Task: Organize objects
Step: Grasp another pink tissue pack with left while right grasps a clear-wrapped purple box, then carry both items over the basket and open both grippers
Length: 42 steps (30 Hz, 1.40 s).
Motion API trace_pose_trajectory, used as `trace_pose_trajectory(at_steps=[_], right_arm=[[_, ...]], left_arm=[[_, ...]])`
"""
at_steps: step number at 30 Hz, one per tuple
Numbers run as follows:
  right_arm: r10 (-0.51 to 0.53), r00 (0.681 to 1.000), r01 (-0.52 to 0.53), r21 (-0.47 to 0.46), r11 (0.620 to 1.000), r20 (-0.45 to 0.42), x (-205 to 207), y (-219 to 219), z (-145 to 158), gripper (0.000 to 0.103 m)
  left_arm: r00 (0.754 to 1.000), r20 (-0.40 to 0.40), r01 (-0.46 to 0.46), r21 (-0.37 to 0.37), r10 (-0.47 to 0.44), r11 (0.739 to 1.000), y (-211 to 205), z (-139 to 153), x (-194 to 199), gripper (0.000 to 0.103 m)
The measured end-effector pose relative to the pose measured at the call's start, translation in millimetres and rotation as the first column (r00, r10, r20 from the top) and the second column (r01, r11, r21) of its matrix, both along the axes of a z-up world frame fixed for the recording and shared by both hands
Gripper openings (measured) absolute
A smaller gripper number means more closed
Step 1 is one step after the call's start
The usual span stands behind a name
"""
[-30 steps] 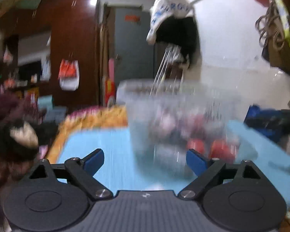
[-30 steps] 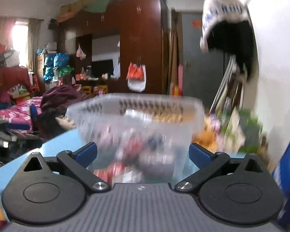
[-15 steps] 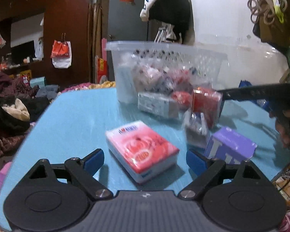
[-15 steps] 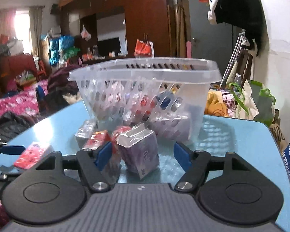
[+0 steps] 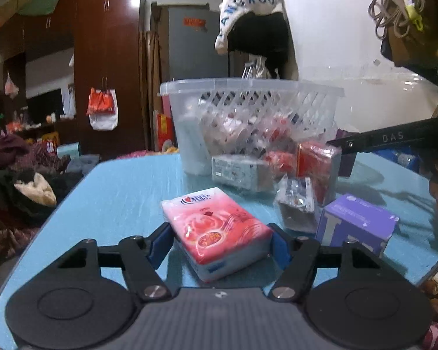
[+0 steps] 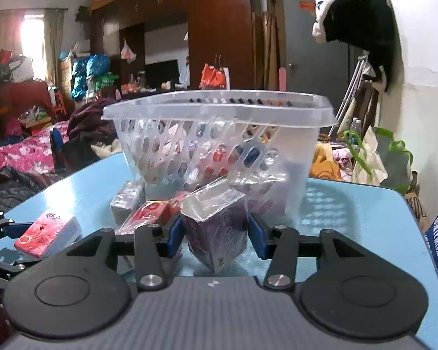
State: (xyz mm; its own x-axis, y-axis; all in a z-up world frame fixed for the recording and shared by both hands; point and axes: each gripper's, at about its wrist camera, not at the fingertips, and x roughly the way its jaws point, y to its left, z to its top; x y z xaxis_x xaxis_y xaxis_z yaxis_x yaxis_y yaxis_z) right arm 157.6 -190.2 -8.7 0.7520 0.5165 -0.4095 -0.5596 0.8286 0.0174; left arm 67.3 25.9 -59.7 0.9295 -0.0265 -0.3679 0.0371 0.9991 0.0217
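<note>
Both jaws just closed in, left hand-held gripper (image 5: 219, 243) clamping glossy pink tissue pack (image 5: 216, 227), right hand-held gripper (image 6: 216, 233) clamping purple pack (image 6: 216, 224)

The table (image 5: 125, 192) is light blue. On it, low in the middle of the left wrist view, a tissue pack (image 5: 216, 227) is pink and red with a white end and a swirl pattern. The box (image 5: 356, 221) at lower right is lilac. The basket (image 6: 219, 134) in the middle of the right wrist view is clear plastic with a lattice of slots. Below it, a dark purple pack (image 6: 219, 227) sits in glossy clear wrap, a red pack (image 6: 149, 213) to its left
</note>
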Motion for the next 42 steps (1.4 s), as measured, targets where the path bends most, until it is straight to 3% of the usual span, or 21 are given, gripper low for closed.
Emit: trace_pose_trajectory(at_steps=[8,11,15,18,21,25,29,31,32,34,38,42], right_arm=[[-0.023,1.0,0.023,0.029,0.999,0.016,0.6,-10.8,4.4,0.051],[-0.024,0.999,0.021,0.073,0.997,0.034,-1.7,-16.4,17.2,0.051],[0.0,0.995,-0.013,0.122,0.993,0.102,-4.5,-13.6,56.1,0.051],[-0.005,0.991,-0.016,0.162,0.987,0.131,12.8,-7.1,89.7,0.051],[-0.066,0.985,0.045,0.132,0.99,0.16,43.1,6.8,111.3,0.051],[-0.091,0.982,0.085,0.041,0.996,0.165,82.2,27.2,107.2,0.051],[-0.095,0.985,0.099,-0.025,0.995,0.142,107.3,36.2,92.3,0.051],[-0.091,0.987,0.095,-0.029,0.995,0.132,112.6,35.9,89.6,0.054],[-0.088,0.987,0.092,-0.028,0.995,0.132,111.7,35.9,89.2,0.059],[-0.112,0.982,0.118,-0.031,0.993,0.154,103.3,34.9,90.5,0.103],[-0.109,0.969,0.11,0.007,0.994,0.224,67.4,25.1,94.3,0.103],[-0.09,0.973,0.061,0.143,0.988,0.212,18.1,-3.4,80.9,0.103]], left_arm=[[0.996,0.088,0.031,-0.027,-0.029,0.999,5.7,25.8,-4.6,0.072],[0.987,0.14,0.09,-0.062,-0.081,0.994,11.2,56.2,4.4,0.072],[0.973,0.192,0.144,-0.067,-0.129,0.987,8.7,117.6,42.6,0.072],[0.978,0.153,0.156,-0.086,-0.142,0.984,-1.0,151.0,89.4,0.072],[0.987,0.101,0.132,-0.064,-0.125,0.989,-15.0,164.3,144.2,0.072],[0.996,-0.005,0.087,-0.091,-0.088,0.992,-19.7,155.4,202.5,0.072],[0.997,-0.05,0.047,-0.113,-0.053,0.992,-19.0,139.4,231.0,0.073],[0.997,-0.05,0.045,-0.102,-0.05,0.994,-16.8,135.7,232.1,0.079],[0.997,-0.055,0.044,-0.097,-0.05,0.994,-15.0,135.0,230.7,0.088],[0.999,-0.04,0.021,-0.091,-0.025,0.996,-10.0,136.6,218.6,0.095],[1.0,0.021,0.007,-0.08,-0.005,0.997,-1.2,142.5,174.2,0.097],[0.999,0.004,0.033,-0.089,-0.032,0.995,-1.2,118.1,98.3,0.097]])
